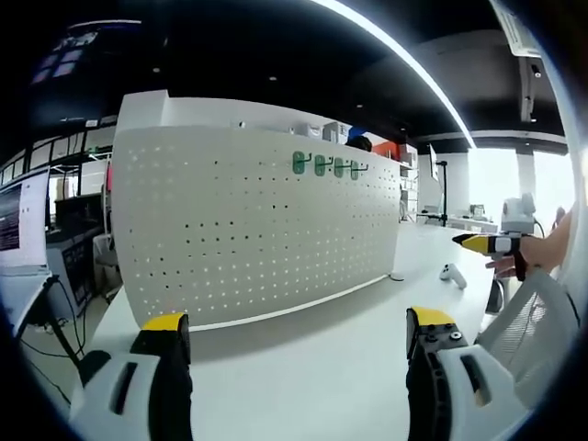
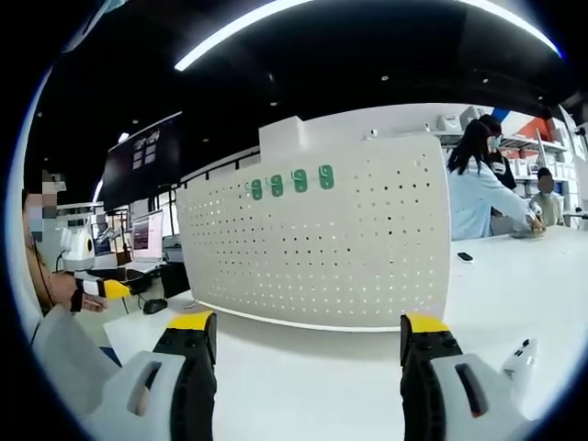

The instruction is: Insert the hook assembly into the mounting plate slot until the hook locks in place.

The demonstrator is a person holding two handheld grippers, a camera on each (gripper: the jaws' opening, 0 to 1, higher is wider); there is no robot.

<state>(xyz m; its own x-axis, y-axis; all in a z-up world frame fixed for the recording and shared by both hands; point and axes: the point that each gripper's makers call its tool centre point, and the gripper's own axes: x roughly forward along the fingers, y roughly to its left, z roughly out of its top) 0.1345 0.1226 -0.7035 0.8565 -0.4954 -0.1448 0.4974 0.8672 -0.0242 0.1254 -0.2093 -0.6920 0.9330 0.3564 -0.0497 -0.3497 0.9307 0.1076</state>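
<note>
While both grippers, left gripper [image 1: 291, 344] and right gripper [image 2: 301, 344], hover with jaws released and empty, four green hooks [image 2: 290, 181] sit at twelve o'clock on the pegboard [image 2: 322, 239]; an off-angle reach risks jamming.

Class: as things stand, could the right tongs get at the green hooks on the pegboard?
Probably yes. The right tongs are open and hold nothing, and only bare white table lies before the pegboard; the green hooks hang high near its top edge.

White bench [image 1: 322, 367], black ceiling [image 2: 349, 64] with long light strips [image 1: 404, 64], monitors [image 2: 147, 234] on side desks, bright windows [image 1: 491, 179] beyond
</note>
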